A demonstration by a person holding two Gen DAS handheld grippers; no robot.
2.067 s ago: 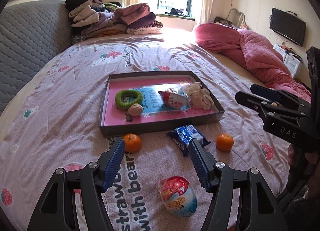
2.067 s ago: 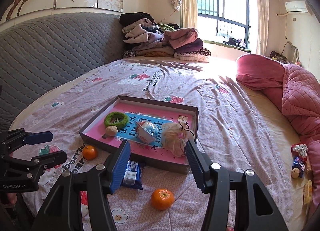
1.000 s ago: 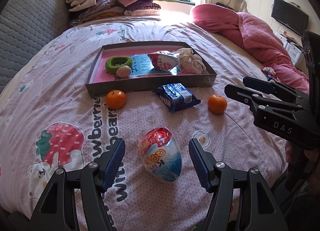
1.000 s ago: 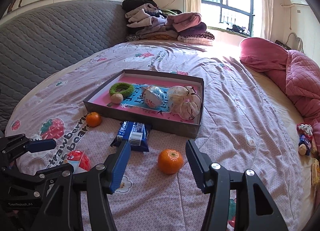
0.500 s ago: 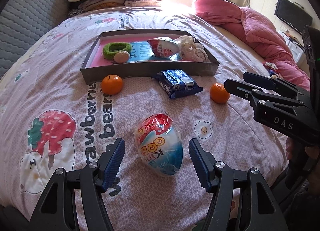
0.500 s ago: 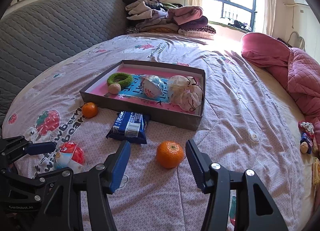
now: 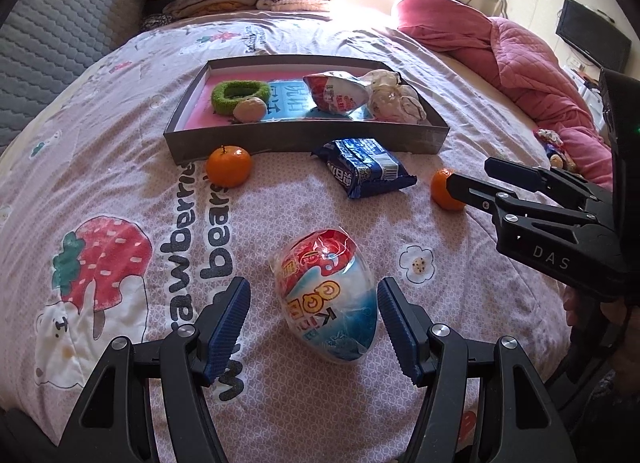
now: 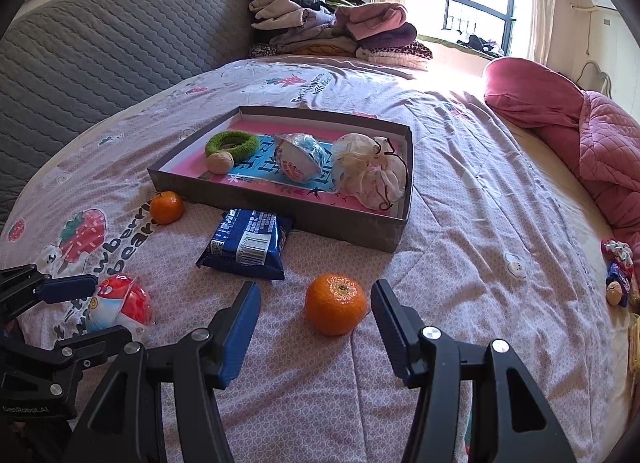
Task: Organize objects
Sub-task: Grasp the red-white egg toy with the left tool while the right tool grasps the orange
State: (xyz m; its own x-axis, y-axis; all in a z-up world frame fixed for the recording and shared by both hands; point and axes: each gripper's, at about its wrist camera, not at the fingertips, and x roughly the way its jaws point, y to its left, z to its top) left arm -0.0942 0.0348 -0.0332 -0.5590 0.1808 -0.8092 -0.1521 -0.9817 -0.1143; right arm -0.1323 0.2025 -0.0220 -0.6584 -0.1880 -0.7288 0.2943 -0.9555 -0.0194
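A wrapped toy egg (image 7: 328,295) lies on the bed between the open fingers of my left gripper (image 7: 314,323), untouched; it also shows in the right wrist view (image 8: 120,309). An orange (image 8: 335,303) lies between the open fingers of my right gripper (image 8: 316,327); in the left wrist view this orange (image 7: 442,191) is partly behind the right gripper. A second orange (image 7: 229,166) and a blue snack pack (image 7: 362,171) lie before a grey tray (image 7: 304,139) that holds a green ring (image 7: 239,95), a walnut (image 7: 249,109), another wrapped egg (image 7: 336,95) and a pouch (image 7: 394,101).
Folded clothes (image 8: 336,31) are stacked at the bed's far end. A pink quilt (image 8: 576,131) lies on the right. Small items (image 8: 618,275) lie at the bed's right edge. A grey padded headboard (image 8: 100,51) runs along the left.
Both grippers have moved forward and lower. The toy egg now lies between the left fingers and the orange between the right fingers. Both stay open.
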